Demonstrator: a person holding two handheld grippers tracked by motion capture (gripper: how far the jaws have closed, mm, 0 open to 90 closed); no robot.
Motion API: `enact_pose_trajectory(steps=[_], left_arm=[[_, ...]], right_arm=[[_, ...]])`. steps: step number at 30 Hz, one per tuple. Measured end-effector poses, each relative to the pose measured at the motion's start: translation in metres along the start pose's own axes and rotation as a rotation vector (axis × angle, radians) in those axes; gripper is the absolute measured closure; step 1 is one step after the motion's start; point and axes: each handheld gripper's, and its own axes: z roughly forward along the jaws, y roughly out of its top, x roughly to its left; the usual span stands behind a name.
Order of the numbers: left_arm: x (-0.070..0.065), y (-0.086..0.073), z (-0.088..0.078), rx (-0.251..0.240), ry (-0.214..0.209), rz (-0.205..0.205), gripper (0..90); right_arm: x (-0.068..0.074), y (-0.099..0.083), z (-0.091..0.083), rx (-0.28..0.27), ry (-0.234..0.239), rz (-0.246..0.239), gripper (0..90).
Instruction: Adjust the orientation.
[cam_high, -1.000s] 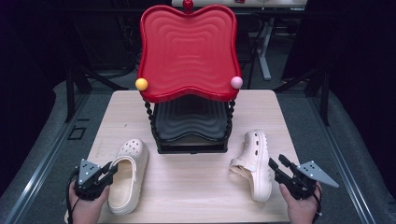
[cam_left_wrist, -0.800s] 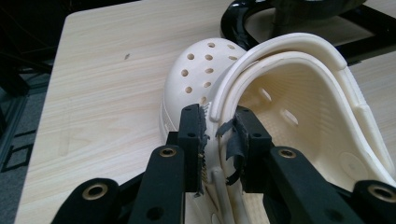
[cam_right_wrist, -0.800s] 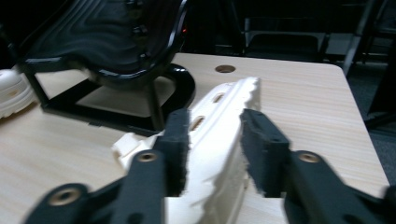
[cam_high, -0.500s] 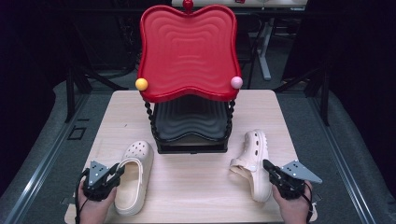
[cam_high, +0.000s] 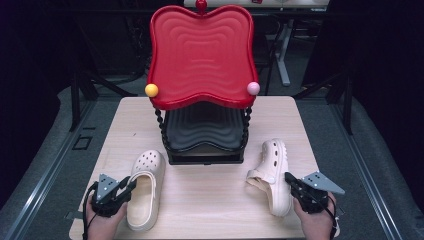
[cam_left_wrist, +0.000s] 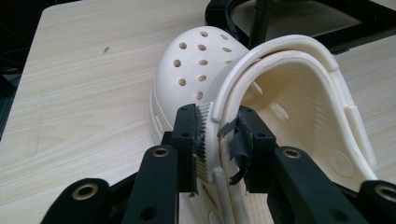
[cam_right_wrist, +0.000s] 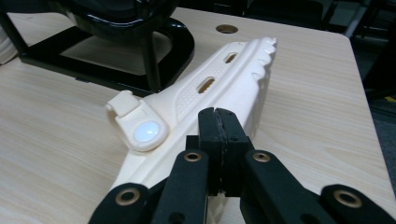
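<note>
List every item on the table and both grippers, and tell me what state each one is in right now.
Left clog: upright on its sole, its side wall between the left gripper's jaws.
Right clog: tipped on its side.
Left gripper: jaws astride the clog's wall, just opening.
Right gripper: jaws shut together, nothing between them.
Red tray: tilted up above the black tray.

two cream clogs (cam_high: 145, 189) (cam_high: 274, 174), lying apart on table

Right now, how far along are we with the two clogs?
Nothing is shelved yet: both clogs lie on the table, before the rack. Left tongs straddle the left clog wall, their jaws just opening. Right tongs look shut at the right clog. Lifting both remains.
</note>
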Motion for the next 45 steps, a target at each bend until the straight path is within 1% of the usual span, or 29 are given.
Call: enact_pose_trajectory(steps=[1, 2, 3, 4, 5, 6, 7, 8, 10, 12, 13, 14, 16, 18, 21, 22, 24, 25, 29, 31, 32, 33, 35, 37, 40, 41, 42, 43, 45], left_arm=[[0.0, 0.0, 0.0, 0.0, 0.0, 0.0, 71.1], [0.0, 0.0, 0.0, -0.001, 0.0, -0.004, 70.9], [0.0, 0.0, -0.001, -0.006, -0.002, -0.001, 70.6], [0.0, 0.0, -0.001, -0.006, -0.002, -0.001, 70.3], [0.001, 0.001, -0.001, -0.007, -0.004, -0.003, 70.2], [0.001, 0.001, -0.001, -0.007, -0.004, -0.003, 70.2], [0.001, 0.001, -0.001, -0.009, -0.006, -0.001, 70.2], [0.001, 0.001, -0.001, -0.009, -0.005, 0.001, 70.2], [0.001, 0.001, -0.001, -0.01, -0.006, -0.001, 70.2], [0.0, 0.001, -0.001, -0.01, -0.005, -0.001, 70.0], [0.0, 0.001, -0.001, -0.011, -0.006, -0.001, 69.9], [0.0, 0.001, -0.001, -0.011, -0.006, -0.001, 69.6], [0.0, 0.001, -0.001, -0.016, -0.008, -0.005, 69.2], [0.0, 0.001, -0.001, -0.022, -0.008, -0.004, 68.7], [0.001, 0.001, -0.001, -0.032, -0.009, -0.011, 66.4], [0.001, 0.001, -0.001, -0.032, -0.009, -0.011, 65.5], [0.002, 0.0, -0.001, -0.041, -0.011, -0.014, 63.1], [0.002, 0.0, -0.001, -0.045, -0.013, -0.015, 61.7], [0.004, 0.0, 0.0, -0.047, -0.012, -0.017, 59.0], [0.004, 0.0, 0.0, -0.049, -0.012, -0.016, 57.8], [0.004, 0.0, 0.0, -0.049, -0.012, -0.015, 57.8], [0.004, 0.0, 0.0, -0.05, -0.013, -0.014, 57.8], [0.004, 0.0, -0.001, -0.051, -0.013, -0.013, 57.5], [0.004, 0.0, -0.001, -0.051, -0.013, -0.014, 57.4], [0.004, 0.0, 0.0, -0.053, -0.012, -0.01, 57.4], [0.004, 0.0, 0.0, -0.053, -0.012, -0.01, 57.5], [0.004, 0.0, -0.001, -0.053, -0.012, -0.01, 57.4], [0.004, 0.0, -0.001, -0.054, -0.013, -0.01, 57.4], [0.004, 0.0, -0.001, -0.055, -0.016, -0.011, 57.4]], right_arm=[[0.0, 0.0, 0.0, 0.0, 0.0, 0.0, 89.9], [-0.003, 0.0, -0.001, 0.017, -0.019, 0.009, 90.0], [-0.006, -0.001, 0.0, 0.022, -0.034, 0.013, 90.0], [-0.006, -0.001, 0.0, 0.022, -0.034, 0.013, 90.0], [-0.011, -0.004, 0.003, 0.077, -0.049, 0.036, 90.0], [-0.011, -0.004, 0.003, 0.077, -0.049, 0.036, 90.0], [-0.015, -0.007, 0.001, 0.06, -0.041, 0.08, 89.9], [-0.014, -0.005, -0.002, 0.024, -0.037, 0.086, 89.8], [-0.009, 0.001, -0.008, -0.035, -0.038, 0.054, 89.8], [-0.001, 0.005, -0.009, -0.075, 0.003, 0.031, 89.8], [0.002, 0.007, -0.009, -0.069, 0.019, 0.007, 89.8], [0.006, 0.008, -0.007, -0.062, 0.027, -0.006, 89.8], [0.012, 0.008, -0.002, -0.041, 0.052, -0.011, 89.9], [0.016, 0.01, 0.004, -0.017, 0.061, -0.027, 90.0], [0.022, 0.012, 0.011, 0.01, 0.061, -0.059, 90.0], [0.022, 0.012, 0.011, 0.01, 0.061, -0.059, 90.0], [0.025, 0.011, 0.016, 0.051, 0.046, -0.078, 90.0], [0.024, 0.01, 0.017, 0.054, 0.033, -0.08, 90.0], [0.019, 0.01, 0.014, 0.052, 0.031, -0.06, 90.0], [0.018, 0.01, 0.013, 0.053, 0.026, -0.061, 90.0], [0.016, 0.01, 0.011, 0.051, 0.012, -0.056, 90.0], [0.014, 0.01, 0.01, 0.053, 0.012, -0.051, 90.0], [0.01, 0.011, 0.008, 0.053, 0.011, -0.031, 90.0], [0.005, 0.013, 0.005, 0.067, 0.004, 0.001, 90.0], [-0.003, 0.015, 0.001, 0.089, -0.006, 0.021, 90.0], [-0.003, 0.015, 0.001, 0.089, -0.006, 0.021, 90.0], [-0.01, 0.014, -0.002, 0.097, -0.007, 0.044, 90.0], [-0.01, 0.014, -0.002, 0.097, -0.007, 0.044, 90.0], [-0.021, 0.012, -0.006, 0.102, -0.013, 0.058, 90.0]])
